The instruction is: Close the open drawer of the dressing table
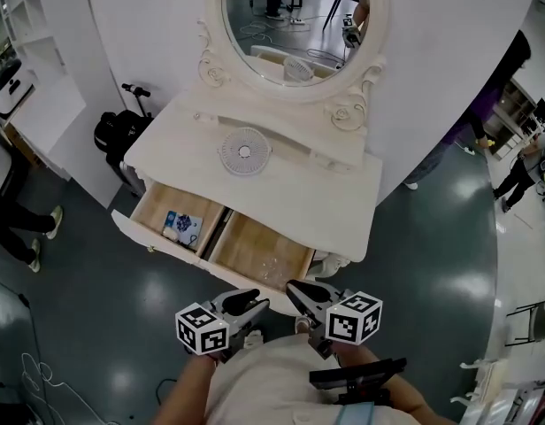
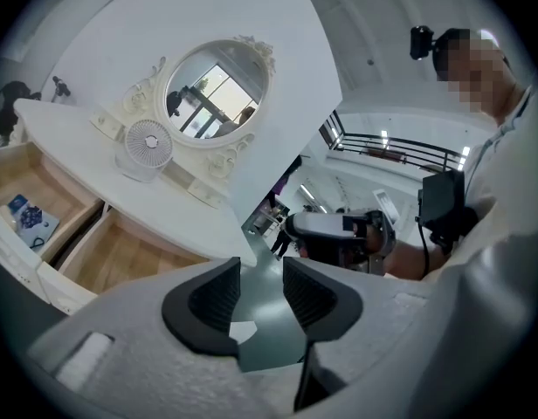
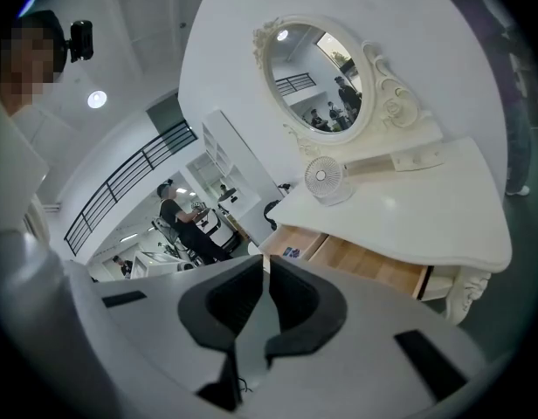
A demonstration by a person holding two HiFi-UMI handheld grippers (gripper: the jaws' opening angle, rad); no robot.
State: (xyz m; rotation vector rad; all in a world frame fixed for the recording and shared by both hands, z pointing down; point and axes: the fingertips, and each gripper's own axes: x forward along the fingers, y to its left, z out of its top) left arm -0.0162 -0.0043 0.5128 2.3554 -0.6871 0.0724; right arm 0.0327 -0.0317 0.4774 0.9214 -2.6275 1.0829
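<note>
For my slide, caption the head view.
Left tongs and right tongs face the open drawer of the dressing table.

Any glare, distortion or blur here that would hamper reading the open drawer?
Head view: sharp, evenly lit; ceiling-light glare on the glossy dark floor, none on the open wooden drawer. Left gripper view: strong fisheye bending, dark corners, near foreground soft; drawer legible. Right gripper view: same distortion; white dressing-table top bright, not washed out.

left gripper point(image 2: 259, 279): jaws apart, empty | drawer point(image 2: 112, 256): open under dressing table point(image 2: 81, 142) top | fan point(image 2: 148, 145): on top
</note>
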